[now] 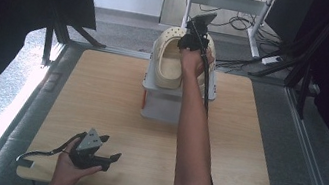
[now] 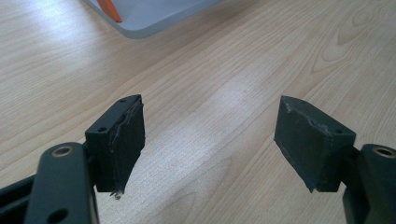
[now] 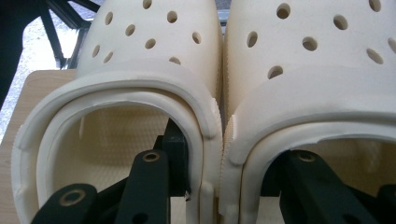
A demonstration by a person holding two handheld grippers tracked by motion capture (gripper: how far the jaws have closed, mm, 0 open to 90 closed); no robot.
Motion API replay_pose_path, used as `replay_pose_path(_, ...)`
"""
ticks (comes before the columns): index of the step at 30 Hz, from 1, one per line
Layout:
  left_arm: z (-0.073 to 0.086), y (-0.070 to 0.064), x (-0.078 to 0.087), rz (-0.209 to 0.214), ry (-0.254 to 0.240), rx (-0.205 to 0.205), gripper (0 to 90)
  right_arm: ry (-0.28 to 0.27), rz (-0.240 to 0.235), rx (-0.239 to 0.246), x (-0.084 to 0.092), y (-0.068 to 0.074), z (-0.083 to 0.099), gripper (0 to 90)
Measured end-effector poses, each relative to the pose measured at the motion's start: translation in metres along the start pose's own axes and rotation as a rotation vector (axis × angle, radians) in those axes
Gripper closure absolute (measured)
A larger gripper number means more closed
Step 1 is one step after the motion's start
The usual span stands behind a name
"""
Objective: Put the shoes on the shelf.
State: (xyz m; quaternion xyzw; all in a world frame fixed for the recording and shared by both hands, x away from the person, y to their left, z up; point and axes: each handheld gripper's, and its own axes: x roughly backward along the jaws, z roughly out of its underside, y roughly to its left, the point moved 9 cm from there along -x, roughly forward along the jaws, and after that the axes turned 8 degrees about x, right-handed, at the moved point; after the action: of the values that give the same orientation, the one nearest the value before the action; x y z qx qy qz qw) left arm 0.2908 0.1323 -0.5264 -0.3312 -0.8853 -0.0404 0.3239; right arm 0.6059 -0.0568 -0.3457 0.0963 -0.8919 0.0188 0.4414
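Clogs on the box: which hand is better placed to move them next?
Right. The right gripper has one jaw inside each cream clog, pinching their adjoining walls atop the box. The left gripper rests open at the table's near edge.

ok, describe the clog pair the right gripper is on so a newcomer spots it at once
Start at the light wooden table; toward its far edge stands a pale translucent plastic box. On top of that box lie two cream foam clogs side by side, touching, their toe caps dotted with round holes. The right gripper has one jaw inside each clog, straddling their adjoining walls.
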Motion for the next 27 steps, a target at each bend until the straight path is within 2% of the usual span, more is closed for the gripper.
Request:
replay_pose_path(8, 0.001, 0.0, -0.001, -0.001, 0.006, -0.004, 25.1, -0.013, 0.032, -0.036, -0.009, -0.004, 0.002, 63.3)
replay_pose_path(12, 0.001, 0.0, -0.002, -0.002, 0.007, -0.004, 25.1, -0.018, 0.022, -0.017, -0.014, -0.003, 0.004, 59.7)
replay_pose_path(15, 0.001, -0.001, -0.002, 0.002, 0.01, -0.005, 25.1, -0.025, 0.007, -0.023, -0.013, -0.004, 0.005, 54.9)
replay_pose_path(18, 0.001, 0.0, -0.002, 0.001, 0.009, -0.004, 25.1, -0.024, -0.027, -0.002, -0.011, -0.002, 0.006, 47.9)
replay_pose_path(22, 0.001, 0.0, -0.001, -0.002, 0.005, -0.003, 25.0, -0.033, -0.038, 0.031, -0.005, 0.003, 0.006, 40.1)
replay_pose_path(27, 0.0, 0.001, 0.0, -0.007, 0.007, -0.003, 25.0, -0.048, -0.074, 0.107, 0.005, 0.005, 0.012, 33.4)
